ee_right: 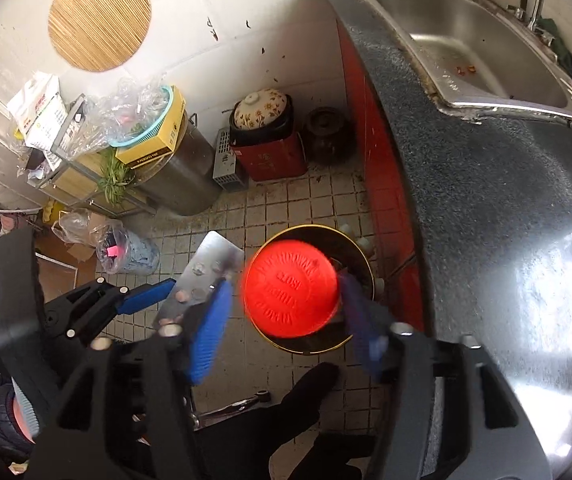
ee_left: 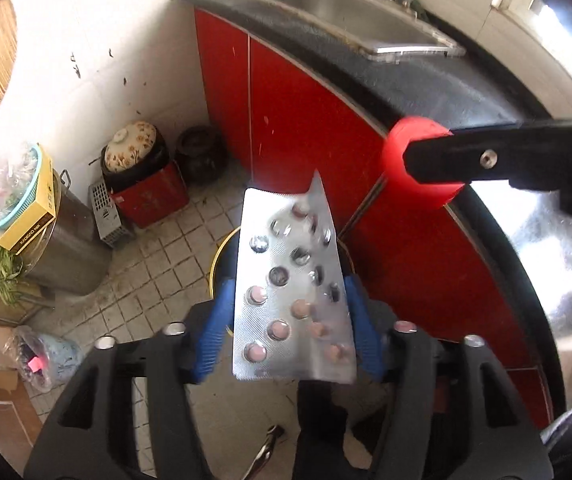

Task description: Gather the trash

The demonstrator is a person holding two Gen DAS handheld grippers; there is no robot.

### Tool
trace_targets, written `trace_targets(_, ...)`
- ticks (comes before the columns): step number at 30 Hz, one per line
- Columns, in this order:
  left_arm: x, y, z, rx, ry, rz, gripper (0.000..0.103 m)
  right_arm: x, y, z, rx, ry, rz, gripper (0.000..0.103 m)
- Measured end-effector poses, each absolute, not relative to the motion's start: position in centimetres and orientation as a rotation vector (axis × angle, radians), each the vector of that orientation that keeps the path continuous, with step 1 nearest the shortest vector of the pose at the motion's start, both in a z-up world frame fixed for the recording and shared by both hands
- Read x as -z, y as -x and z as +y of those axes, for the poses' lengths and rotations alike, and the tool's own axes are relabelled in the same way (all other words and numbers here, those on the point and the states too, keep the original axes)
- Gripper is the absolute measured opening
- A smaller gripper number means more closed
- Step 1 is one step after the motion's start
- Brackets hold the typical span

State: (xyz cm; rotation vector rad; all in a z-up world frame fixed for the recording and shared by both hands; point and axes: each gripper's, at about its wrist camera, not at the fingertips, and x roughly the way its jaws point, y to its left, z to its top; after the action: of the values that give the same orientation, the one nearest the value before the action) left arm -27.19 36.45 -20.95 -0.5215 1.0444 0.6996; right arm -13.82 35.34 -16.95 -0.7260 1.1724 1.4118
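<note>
Two hand-held grippers loaded over yellow-rimmed bin (ee_right: pixel 360 258): left (ee_left: pixel 290 316) clamps blister pack (ee_left: pixel 292 292), right (ee_right: pixel 286 304) clamps red cap (ee_right: pixel 290 288); next, release both.

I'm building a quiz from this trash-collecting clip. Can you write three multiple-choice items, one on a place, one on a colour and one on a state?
1. Where is the bin?
A. on the floor by the red cabinet
B. in the sink
C. on the countertop

2. What colour is the cap?
A. green
B. red
C. white

3. What is the left tool doing?
A. hanging open and empty
B. gripping a spoon
C. shut on the blister pack

Key: 1 A, its yellow rim stands on the tiled floor beside the cabinet. 2 B, the embossed cap at the right tool is bright red. 3 C, both blue pads press the pack's edges.
</note>
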Motion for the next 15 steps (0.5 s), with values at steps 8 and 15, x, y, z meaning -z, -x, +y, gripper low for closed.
trace_targets(8, 21.4, 27.2, 36.9, -0.703, 0.539, 1.051, 0.078, 17.0, 12.8, 35.2, -1.388, 0.709, 1.176, 0.074)
trace_targets(15, 19.4, 24.9, 36.2, -0.683, 0.519, 1.058, 0.095, 13.9, 9.2, 30.7, -1.316, 0.639, 1.121, 0.093)
